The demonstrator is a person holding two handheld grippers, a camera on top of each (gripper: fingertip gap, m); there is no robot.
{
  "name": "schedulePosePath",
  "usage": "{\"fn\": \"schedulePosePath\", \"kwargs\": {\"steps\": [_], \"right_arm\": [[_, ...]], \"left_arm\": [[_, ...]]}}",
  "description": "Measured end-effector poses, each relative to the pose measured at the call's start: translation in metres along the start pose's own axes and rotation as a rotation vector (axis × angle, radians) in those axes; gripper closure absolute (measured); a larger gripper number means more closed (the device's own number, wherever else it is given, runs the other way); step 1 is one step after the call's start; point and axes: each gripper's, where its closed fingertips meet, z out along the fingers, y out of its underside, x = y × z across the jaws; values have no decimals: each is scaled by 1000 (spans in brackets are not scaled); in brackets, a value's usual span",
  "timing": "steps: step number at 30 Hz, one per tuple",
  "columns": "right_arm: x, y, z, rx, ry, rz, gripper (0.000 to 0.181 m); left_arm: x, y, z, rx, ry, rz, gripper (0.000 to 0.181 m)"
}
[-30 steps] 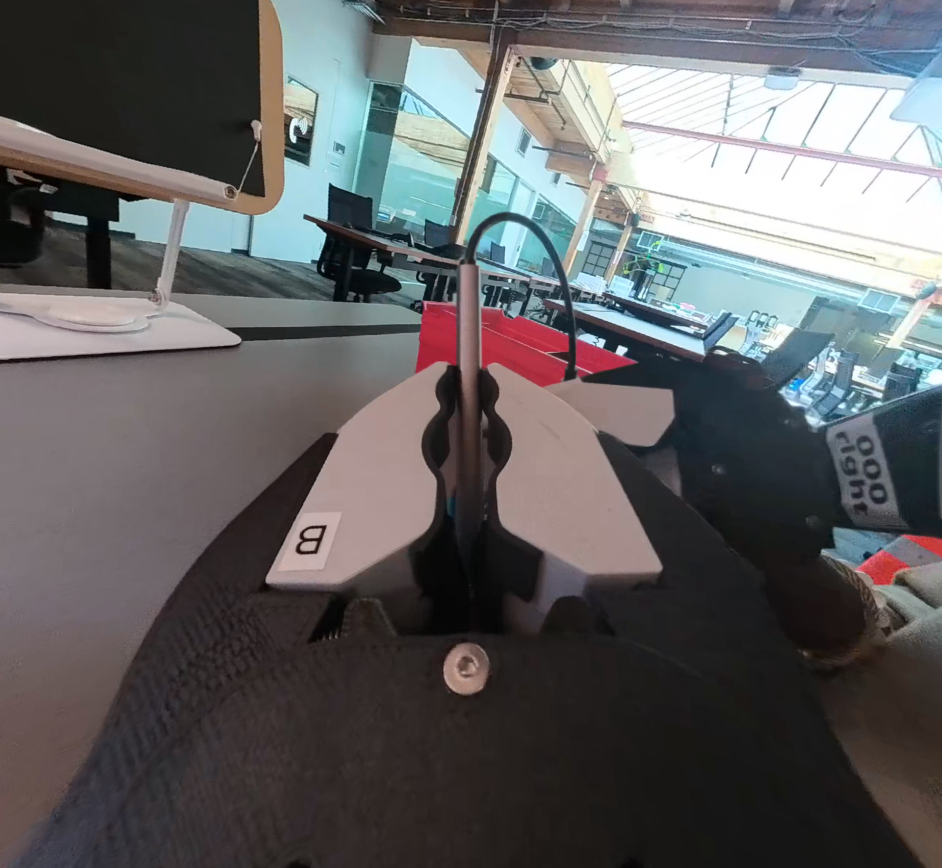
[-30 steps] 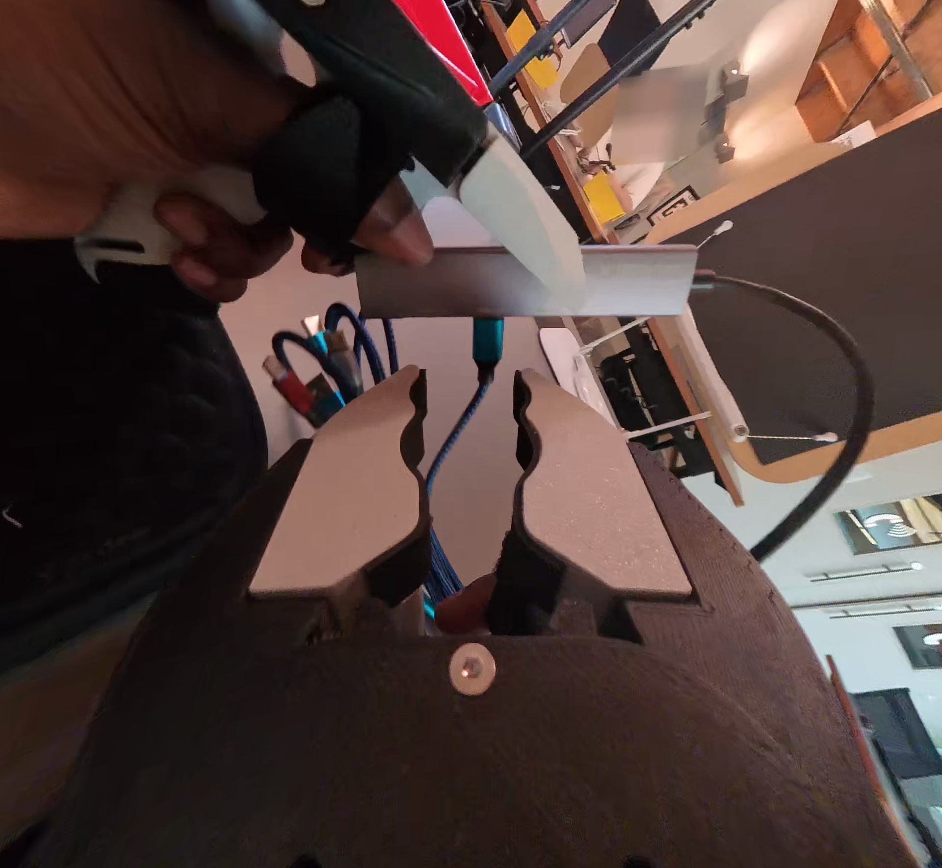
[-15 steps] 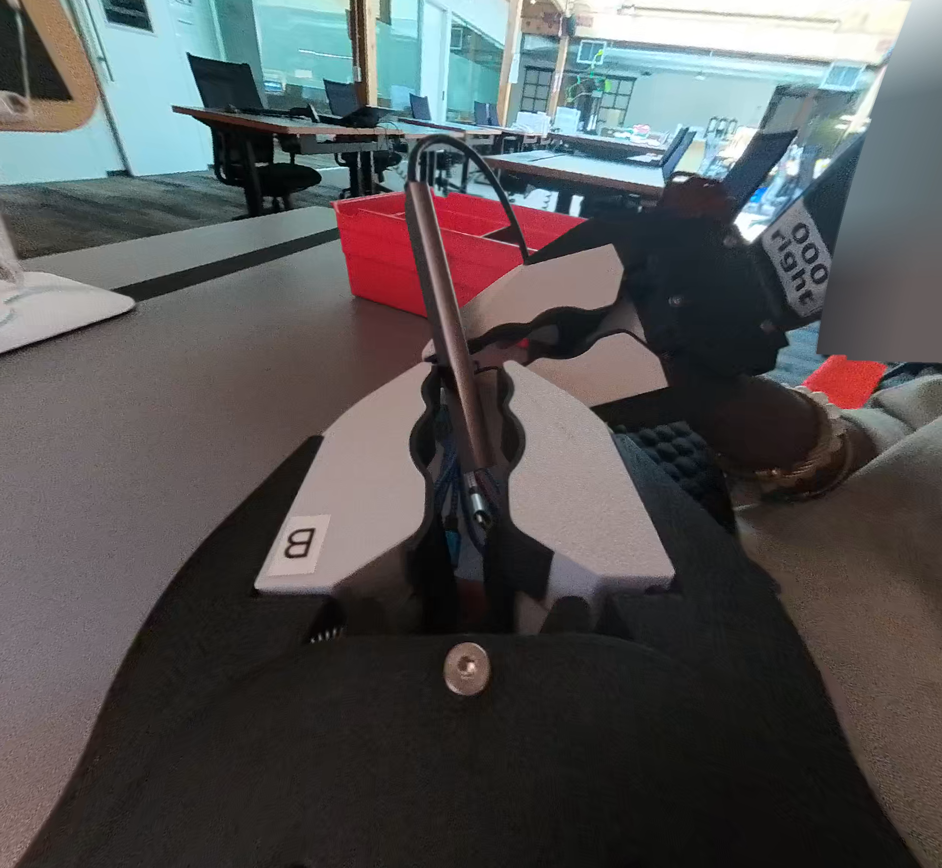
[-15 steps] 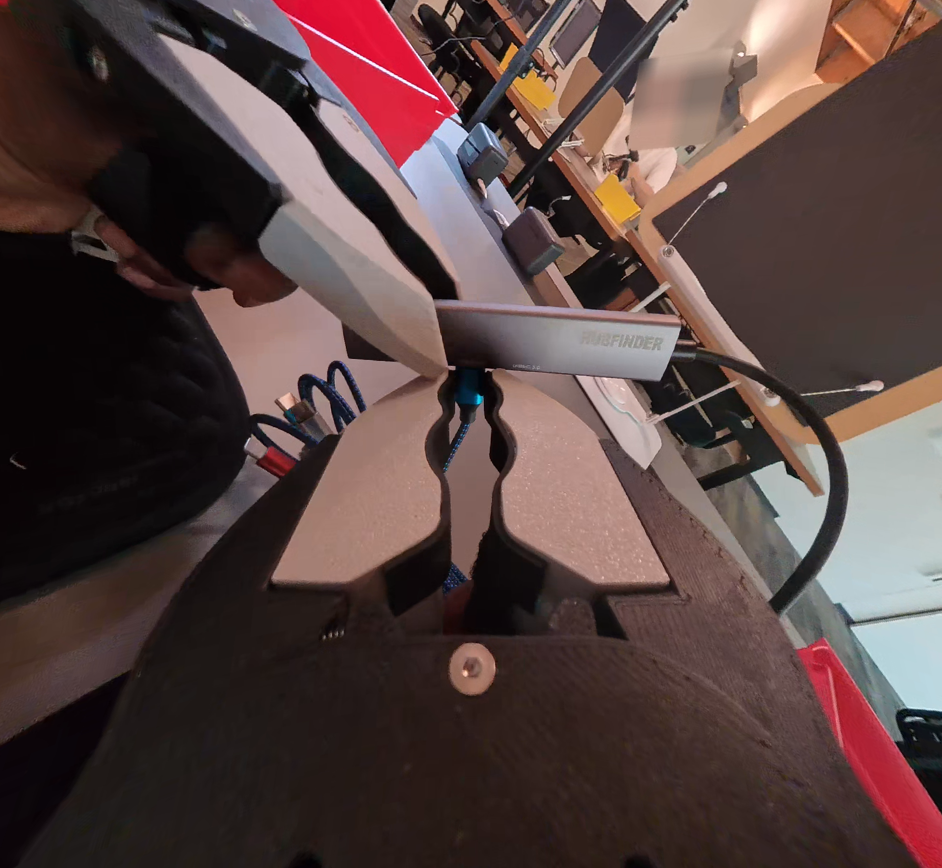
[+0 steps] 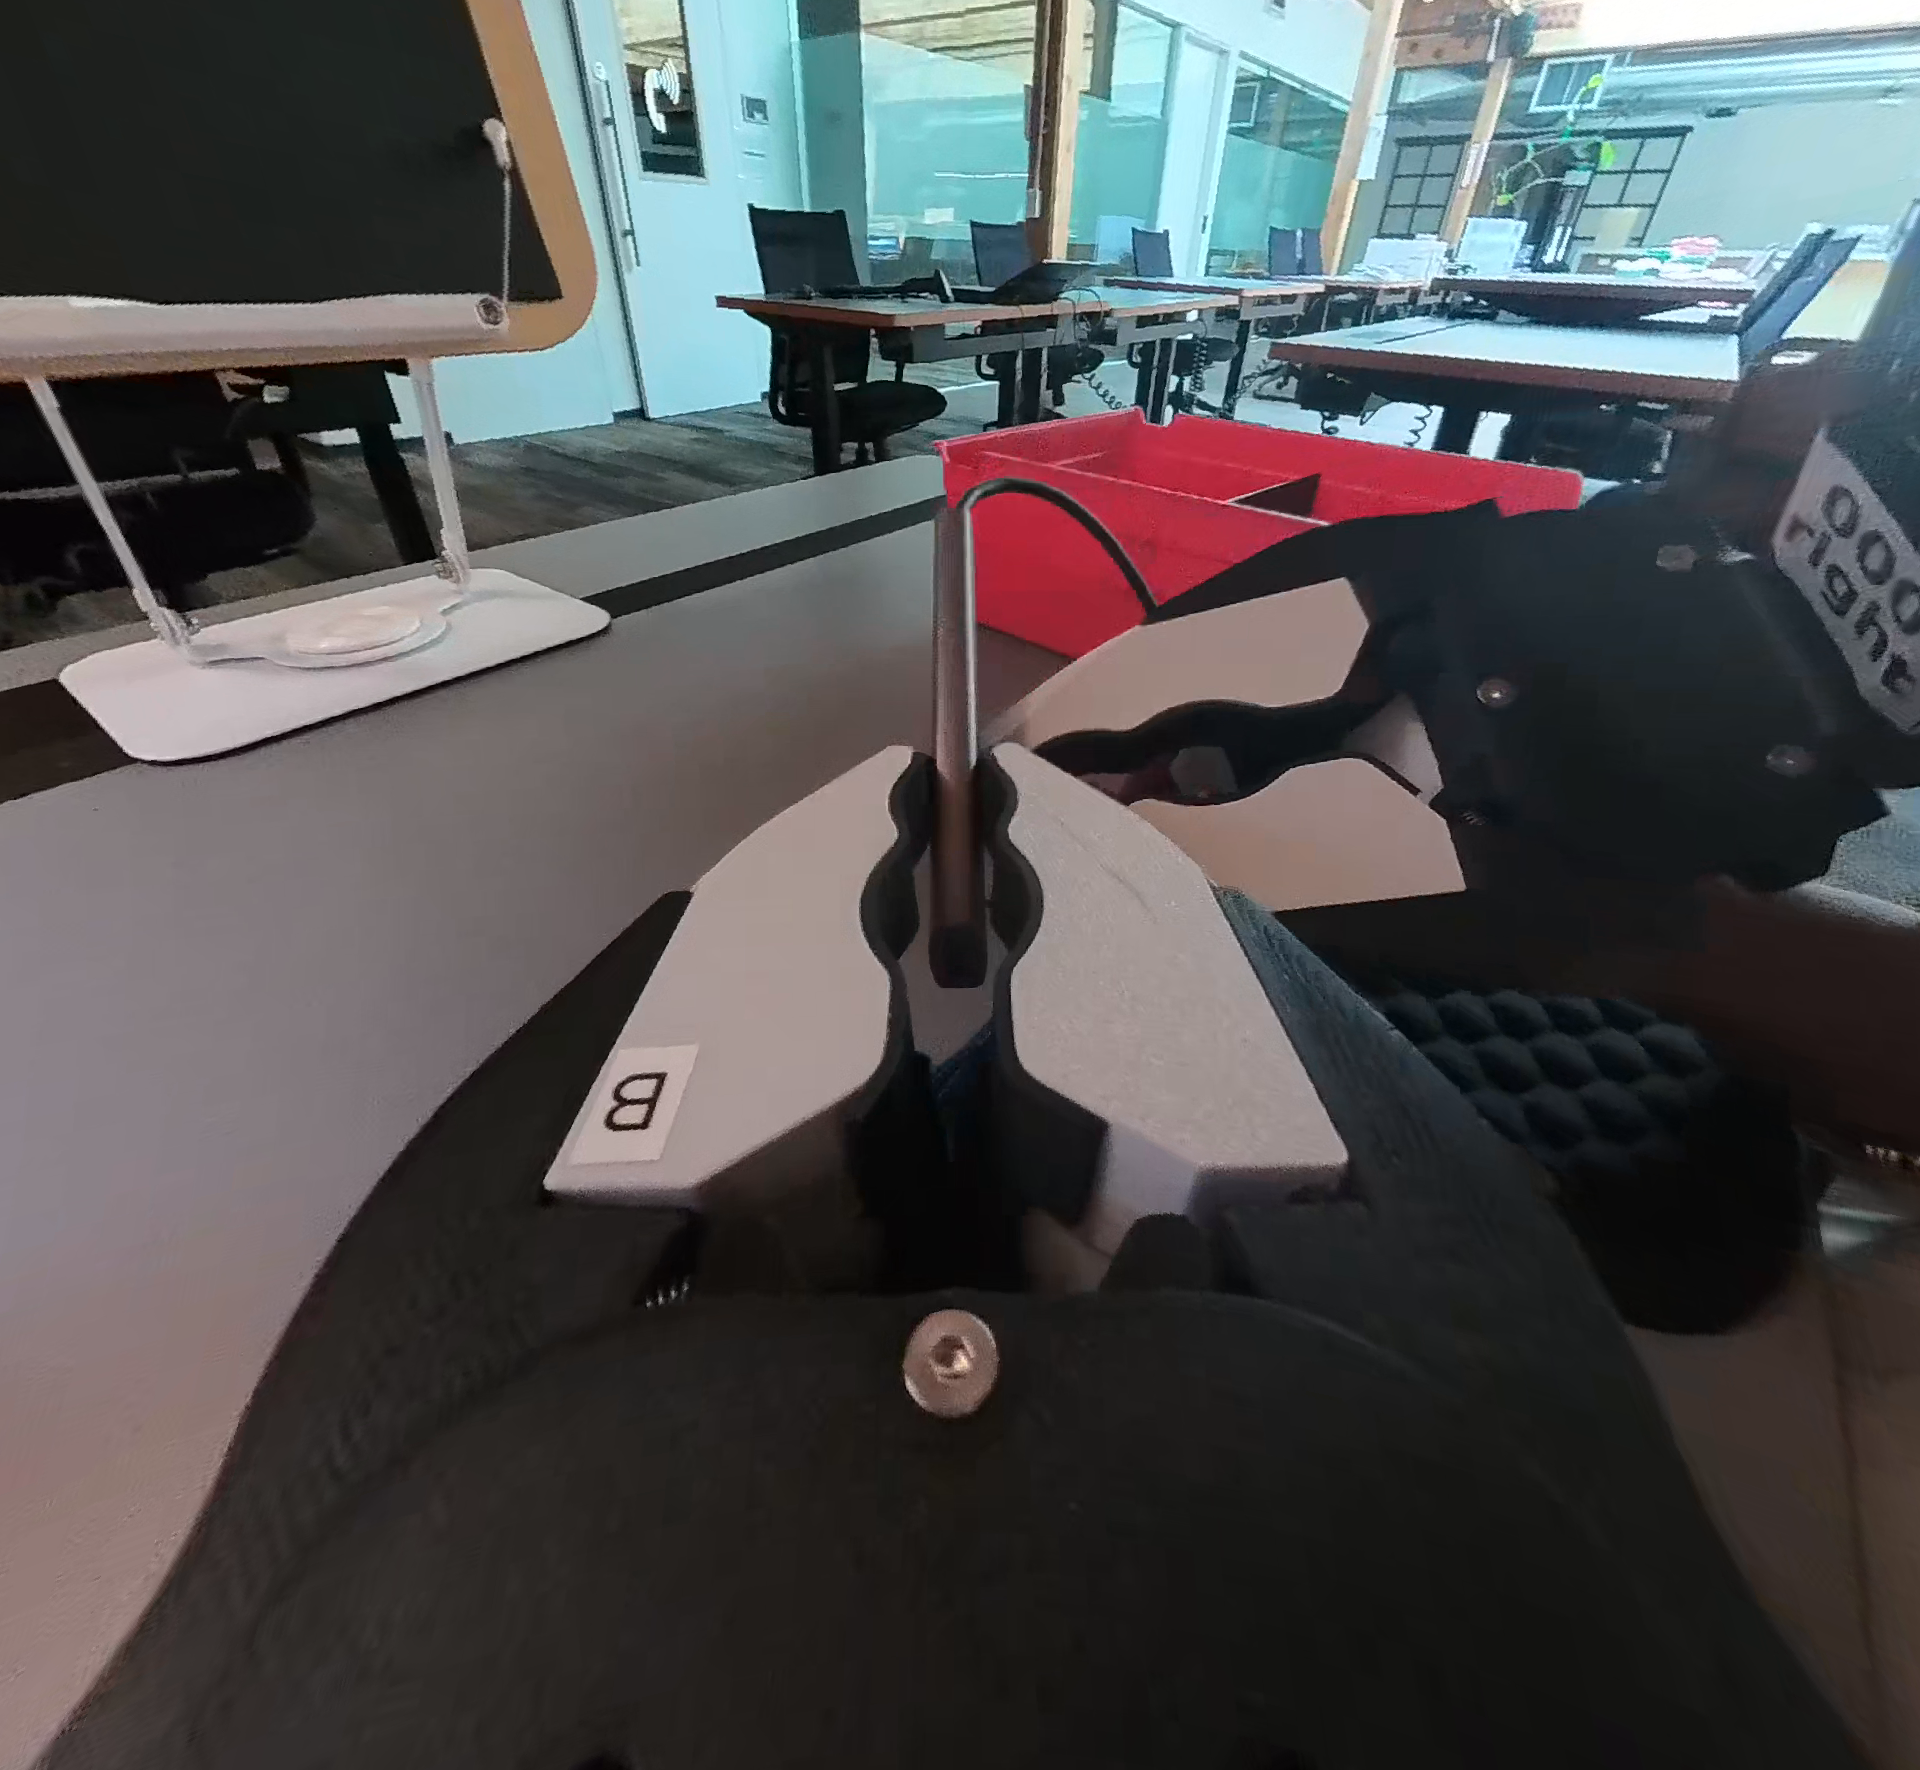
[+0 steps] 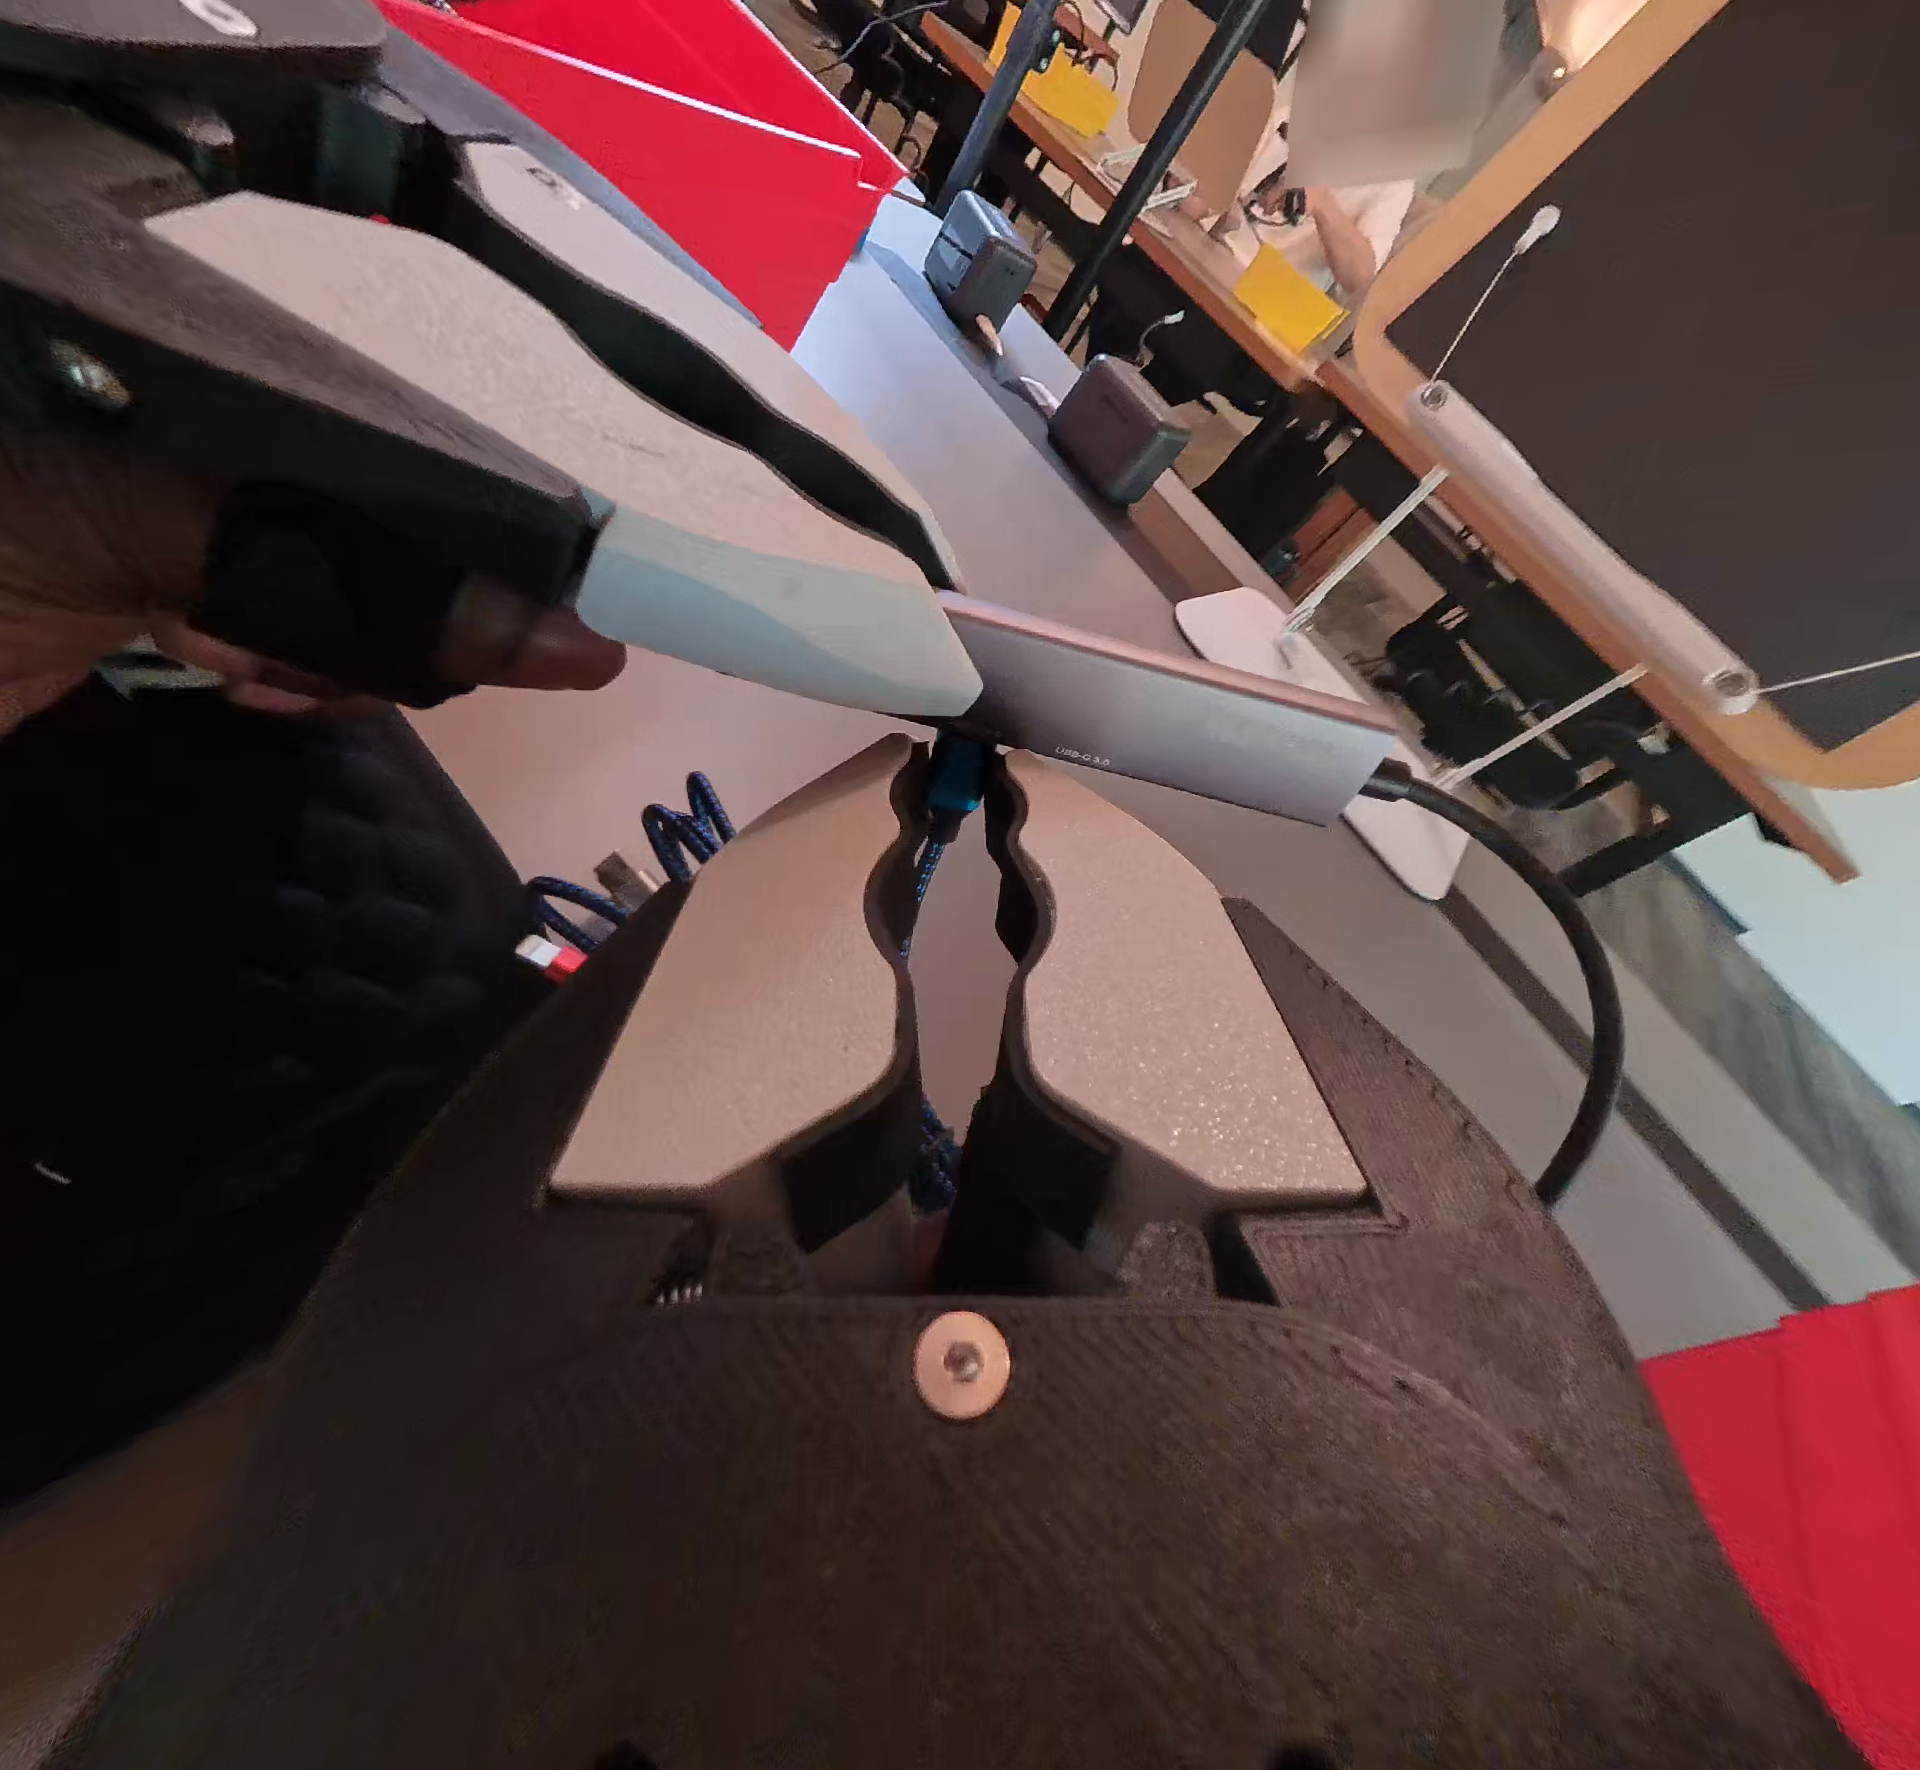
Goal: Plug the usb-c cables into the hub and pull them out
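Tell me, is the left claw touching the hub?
Touching. In the left wrist view the left claw is shut on the thin grey hub, both fingers pressed against its flat sides.

One hub [image 6: 1164, 712], two grippers, two grey chargers [image 6: 1117, 427], one red bin [image 5: 1247, 515].

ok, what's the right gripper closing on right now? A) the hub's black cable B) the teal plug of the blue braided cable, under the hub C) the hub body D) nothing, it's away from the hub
B: in the right wrist view the right gripper has its fingertips on either side of the teal plug just under the hub, which the left gripper holds.
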Motion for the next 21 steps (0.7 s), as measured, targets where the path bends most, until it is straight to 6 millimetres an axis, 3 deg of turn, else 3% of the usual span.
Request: {"fn": "schedulePosePath", "kwargs": {"steps": [5, 9, 13, 15, 16, 21], "right_arm": [[-8, 3, 9, 4, -25, 102, 170], [-3, -1, 2, 74, -13, 132, 170], [14, 1, -13, 34, 151, -162, 171], [15, 2, -16, 4, 166, -329, 172], [15, 2, -17, -14, 176, -384, 171], [12, 6, -13, -12, 132, -349, 171]], "left_arm": [[-8, 1, 1, 13, -69, 9, 177], [-3, -3, 1, 25, -71, 79, 175], [12, -4, 9, 10, 61, 43, 172], [8, 2, 13, -31, 71, -2, 147], [10, 4, 15, -50, 97, -26, 144], [18, 8, 19, -73, 168, -31, 165]]}}
